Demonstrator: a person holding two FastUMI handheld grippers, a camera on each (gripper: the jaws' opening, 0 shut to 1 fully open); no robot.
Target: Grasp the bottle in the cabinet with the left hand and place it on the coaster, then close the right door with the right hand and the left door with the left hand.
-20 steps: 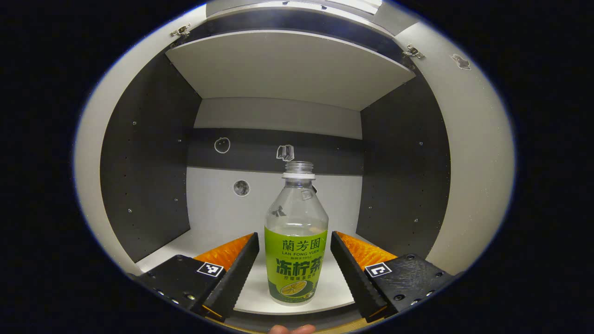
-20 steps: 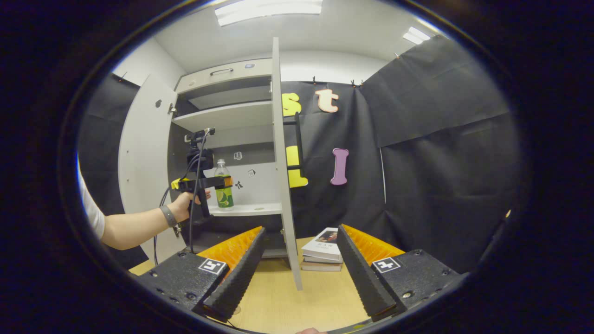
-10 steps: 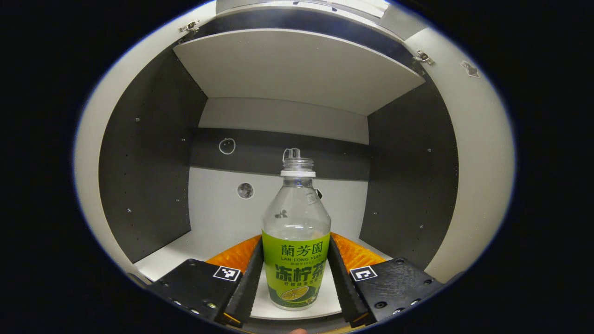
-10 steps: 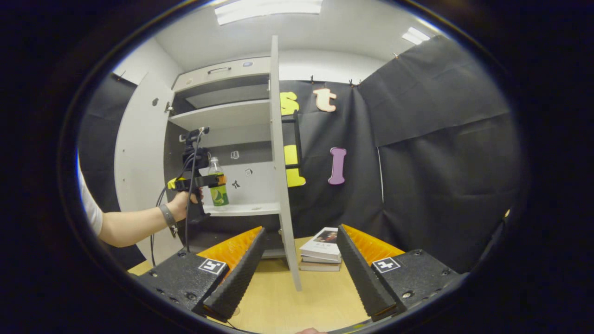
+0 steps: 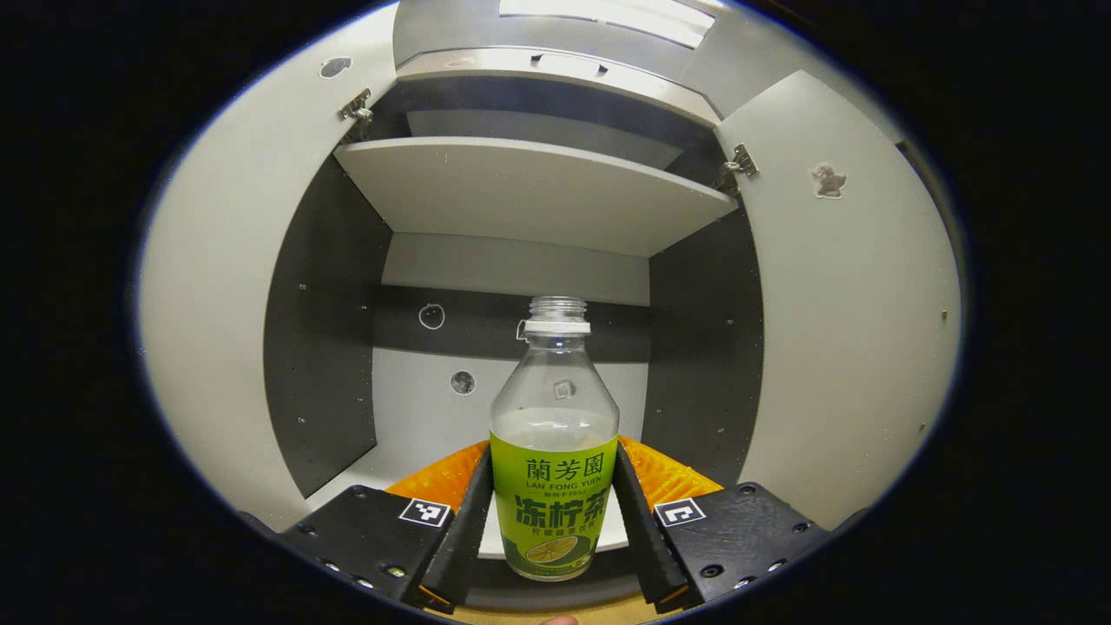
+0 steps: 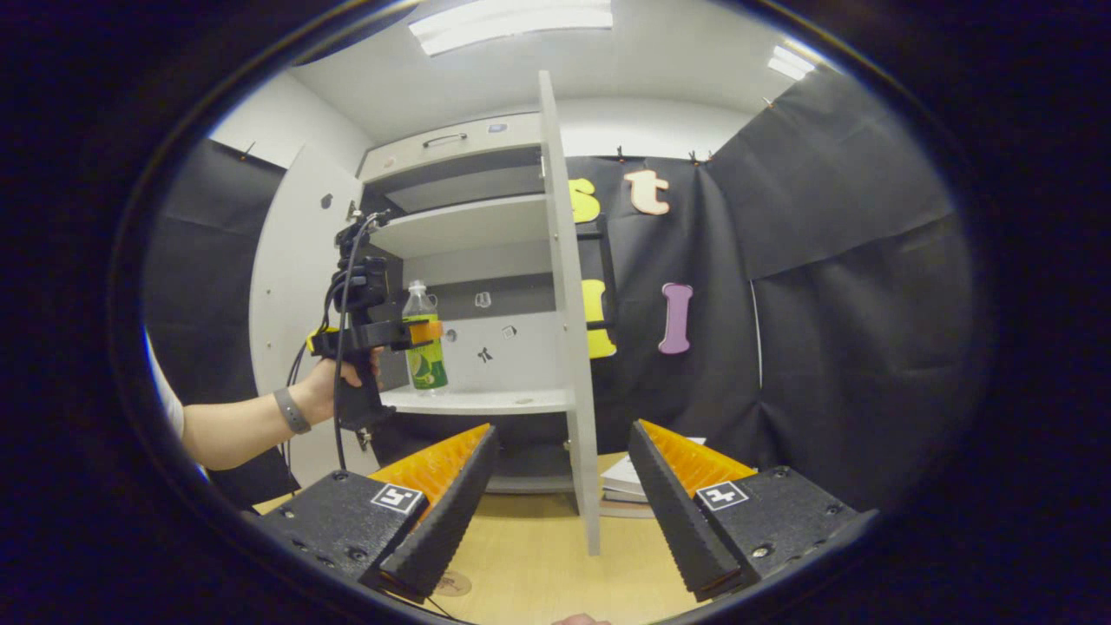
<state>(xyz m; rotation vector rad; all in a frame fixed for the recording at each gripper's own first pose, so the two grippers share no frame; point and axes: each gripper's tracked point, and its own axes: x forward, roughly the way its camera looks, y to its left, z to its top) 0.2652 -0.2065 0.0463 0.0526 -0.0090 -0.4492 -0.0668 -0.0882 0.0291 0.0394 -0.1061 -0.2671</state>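
While the left gripper (image 5: 554, 529) stands at the cabinet (image 5: 538, 187) mouth, its two black fingers press the green label of the bottle (image 5: 554, 460) from either side, at 9 and 3 o'clock of the label. The bottle is upright, clear above the label, uncapped, with a white neck ring. In the left gripper view the bottle's base hangs over the front edge of the lower shelf (image 5: 417, 438); whether it touches the shelf cannot be told from here. Both doors stand open: left door (image 5: 234, 304) at 9 o'clock, right door (image 5: 846, 304) at 3 o'clock.

The right gripper view gives the side-on picture. A hand (image 6: 334, 382) holds the left gripper (image 6: 425, 332) at 10 o'clock, with the bottle (image 6: 424, 343) clamped at its front. Here the bottle's base sits just above the lower shelf (image 6: 486, 401), near its front left corner. The right door (image 6: 573, 330) is edge-on at centre, reaching down toward the wooden table (image 6: 538, 564).

The right gripper (image 6: 555, 512) is spread wide, holding nothing, fingers at 7 and 5 o'clock over the table. A round coaster (image 6: 451, 583) lies on the table at 6 o'clock, partly hidden by the left finger. A stack of books (image 6: 632, 482) sits behind the right door, partly covered by the right finger.
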